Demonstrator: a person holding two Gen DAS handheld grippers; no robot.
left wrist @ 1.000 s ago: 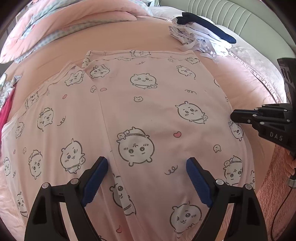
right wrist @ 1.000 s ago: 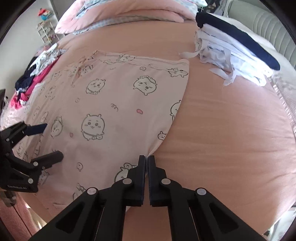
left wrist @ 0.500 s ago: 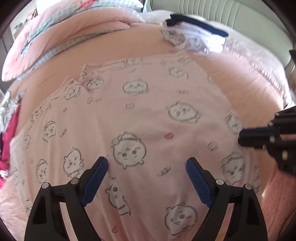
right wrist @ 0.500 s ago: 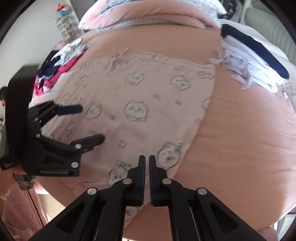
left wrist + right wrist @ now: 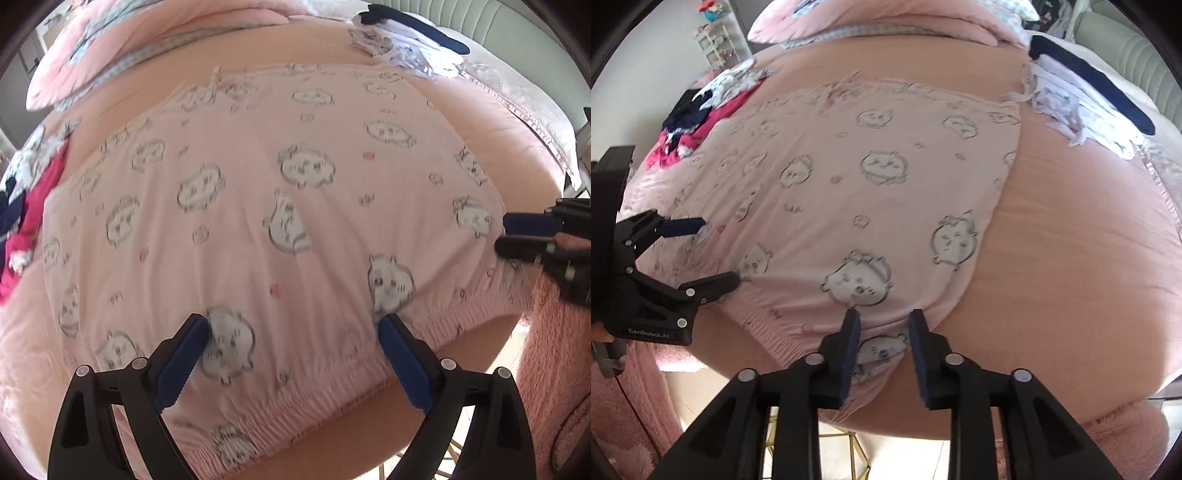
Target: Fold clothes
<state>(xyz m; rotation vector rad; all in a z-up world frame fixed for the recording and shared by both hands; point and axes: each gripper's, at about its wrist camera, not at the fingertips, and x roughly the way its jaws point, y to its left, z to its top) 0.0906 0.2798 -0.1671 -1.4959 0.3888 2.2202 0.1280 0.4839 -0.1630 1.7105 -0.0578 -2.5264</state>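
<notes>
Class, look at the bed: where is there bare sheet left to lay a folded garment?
Free: the bare sheet between the pink printed garment and the white and navy pile. Crowded: the far corner by the red and navy heap, and the pillows along the head.

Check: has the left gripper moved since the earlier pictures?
Yes. The left gripper has drawn back from the folded pile toward the pajama pants' gathered waistband.

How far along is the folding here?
Early. Done: a white and navy stack sits folded at the far side. In hand: the pink trousers lie flat, unfolded; the left gripper and right gripper are opening over the waistband. Left: every fold, plus the pile of loose clothes.
</notes>
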